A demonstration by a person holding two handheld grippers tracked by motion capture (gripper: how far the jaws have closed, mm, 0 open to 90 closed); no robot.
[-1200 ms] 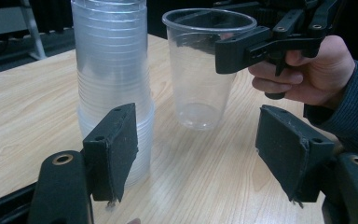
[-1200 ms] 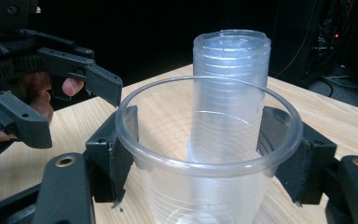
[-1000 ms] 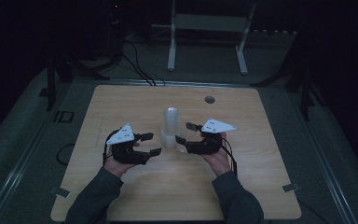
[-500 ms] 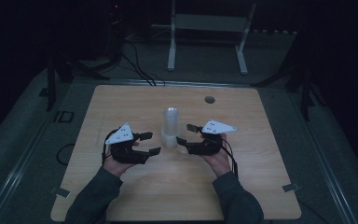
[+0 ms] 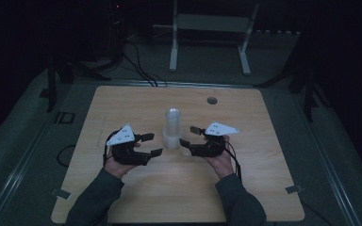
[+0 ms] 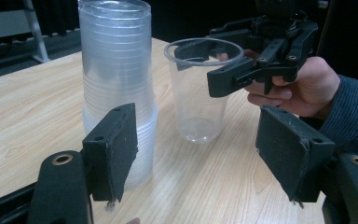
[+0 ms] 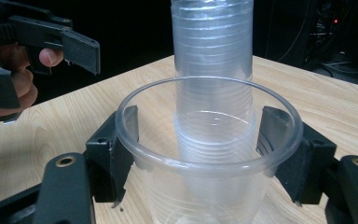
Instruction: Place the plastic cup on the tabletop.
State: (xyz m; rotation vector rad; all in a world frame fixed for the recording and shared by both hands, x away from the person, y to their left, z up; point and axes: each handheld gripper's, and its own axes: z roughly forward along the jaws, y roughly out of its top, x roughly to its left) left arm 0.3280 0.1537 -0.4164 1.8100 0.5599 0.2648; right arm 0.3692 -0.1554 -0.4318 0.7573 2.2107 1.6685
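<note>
A tall stack of clear plastic cups stands upright at the middle of the wooden table. Just right of it a single clear cup rests on the table. My right gripper is shut on this cup, one pad on each side just under the rim. My left gripper stays open to the left of the stack with nothing between its pads, pointing toward both cups.
A round cable hole lies in the table's far right part. Beyond the table stand a white metal frame and loose cables on the dark floor. Bare wood lies on all sides of the cups.
</note>
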